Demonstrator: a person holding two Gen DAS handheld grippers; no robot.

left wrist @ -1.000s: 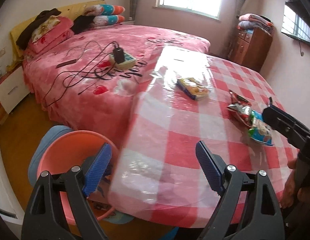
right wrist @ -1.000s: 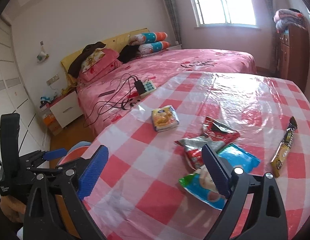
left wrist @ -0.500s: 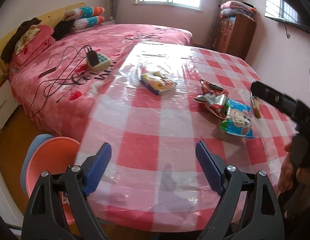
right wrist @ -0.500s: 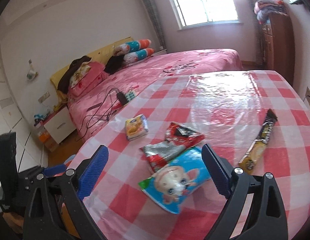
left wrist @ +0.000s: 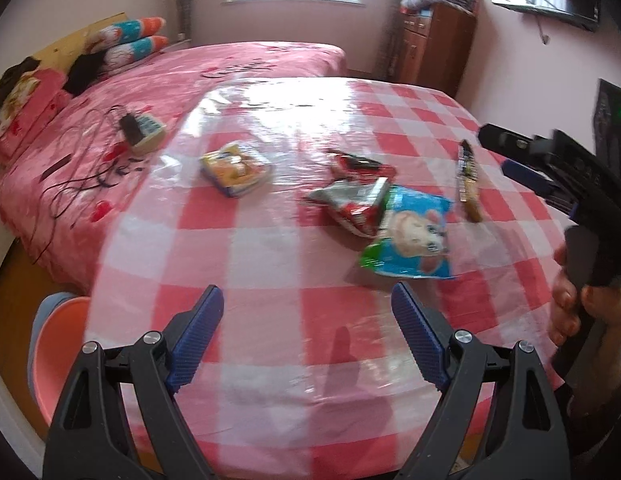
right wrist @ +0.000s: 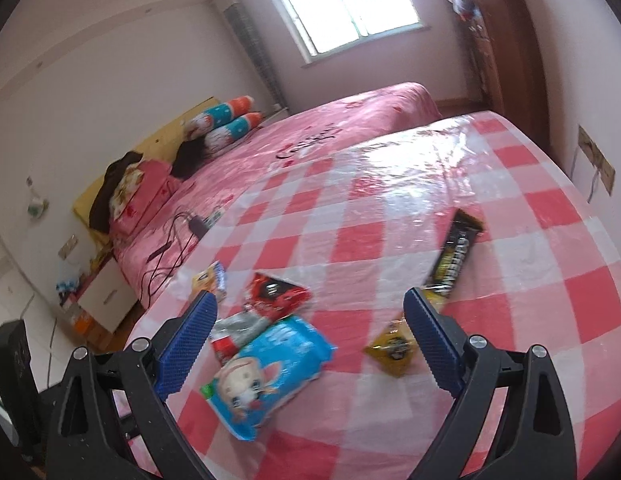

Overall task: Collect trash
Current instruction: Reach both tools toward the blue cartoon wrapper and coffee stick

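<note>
On the checked table (left wrist: 270, 264), trash lies scattered: blue snack bag (right wrist: 266, 368) touching a red wrapper (right wrist: 276, 294), yellow packet (left wrist: 234, 168) off to the left, long dark bar wrapper (right wrist: 454, 258) to the right. Left gripper (left wrist: 306, 340) and right gripper (right wrist: 310, 344) both spread wide, empty (hovering above the cloth). Orange bin (left wrist: 56, 356) sits beside the table, lower left.

Pink basin (left wrist: 58, 344) — half under table (left wrist: 270, 264)
</note>
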